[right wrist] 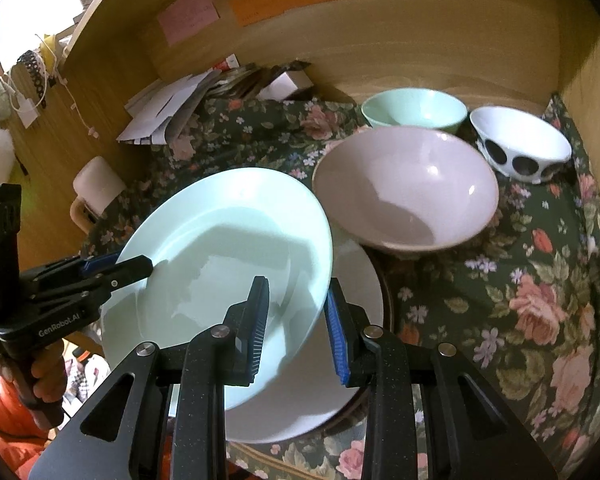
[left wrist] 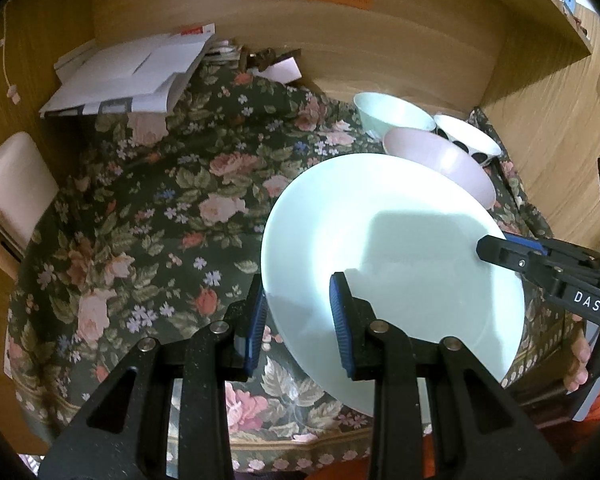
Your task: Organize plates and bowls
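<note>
A pale mint plate (left wrist: 400, 240) hangs tilted over the floral cloth, held by both grippers at opposite rims. My left gripper (left wrist: 298, 280) is shut on its near left rim. My right gripper (right wrist: 297, 282) is shut on the right rim of the mint plate (right wrist: 220, 248), and its black tip (left wrist: 486, 246) shows in the left wrist view. Below the held plate lies a white plate (right wrist: 358, 280) on a dark-rimmed plate (right wrist: 389, 300). Behind stand a pink bowl (right wrist: 408, 184), a mint bowl (right wrist: 416, 110) and a white bowl with black dots (right wrist: 520, 144).
Wooden walls (right wrist: 400, 48) close in the back and sides. A heap of papers (left wrist: 132, 76) lies at the back left. A white mug (left wrist: 12, 188) stands at the left edge. The floral cloth (left wrist: 160, 208) is bare left of the plates. A hand in an orange sleeve (right wrist: 32, 372) holds the left gripper.
</note>
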Demonstrator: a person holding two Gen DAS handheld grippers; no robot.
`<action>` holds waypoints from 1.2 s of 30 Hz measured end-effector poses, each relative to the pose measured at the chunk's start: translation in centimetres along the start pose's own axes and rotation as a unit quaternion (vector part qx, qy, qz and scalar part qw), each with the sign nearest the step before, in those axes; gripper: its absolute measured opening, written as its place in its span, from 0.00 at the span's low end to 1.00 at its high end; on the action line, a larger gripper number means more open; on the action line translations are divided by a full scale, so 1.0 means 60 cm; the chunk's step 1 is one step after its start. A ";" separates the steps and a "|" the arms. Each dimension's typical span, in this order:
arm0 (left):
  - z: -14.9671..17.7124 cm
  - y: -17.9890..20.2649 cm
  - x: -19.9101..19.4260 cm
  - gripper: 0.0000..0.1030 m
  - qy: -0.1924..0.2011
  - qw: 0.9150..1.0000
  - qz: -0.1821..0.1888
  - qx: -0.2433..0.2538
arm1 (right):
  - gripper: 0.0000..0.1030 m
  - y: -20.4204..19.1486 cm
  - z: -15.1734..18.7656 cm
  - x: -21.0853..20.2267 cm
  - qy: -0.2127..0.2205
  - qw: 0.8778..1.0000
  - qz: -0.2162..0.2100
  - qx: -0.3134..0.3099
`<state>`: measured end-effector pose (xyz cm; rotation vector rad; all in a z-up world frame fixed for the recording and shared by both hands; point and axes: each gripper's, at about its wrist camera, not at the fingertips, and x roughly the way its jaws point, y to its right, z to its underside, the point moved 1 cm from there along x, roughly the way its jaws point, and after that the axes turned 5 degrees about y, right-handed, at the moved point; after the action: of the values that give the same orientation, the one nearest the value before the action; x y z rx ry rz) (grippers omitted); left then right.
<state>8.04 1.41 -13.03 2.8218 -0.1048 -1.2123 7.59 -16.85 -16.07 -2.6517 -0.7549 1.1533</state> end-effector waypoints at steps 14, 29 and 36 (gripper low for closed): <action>0.028 0.006 0.028 0.30 -0.032 0.999 -0.001 0.002 | 0.25 0.015 0.031 0.014 -0.024 0.999 0.000 0.026; 0.021 0.030 0.038 0.30 -0.018 0.999 0.014 0.039 | 0.25 0.023 0.037 0.023 -0.026 0.999 0.008 0.033; 0.016 0.045 0.040 0.30 -0.014 0.999 0.010 0.042 | 0.25 0.021 0.041 0.014 -0.024 0.999 0.013 0.030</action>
<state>8.91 -1.53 -15.20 2.8672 -0.1890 -1.2720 6.78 -17.67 -18.73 -2.6012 -0.6844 1.2292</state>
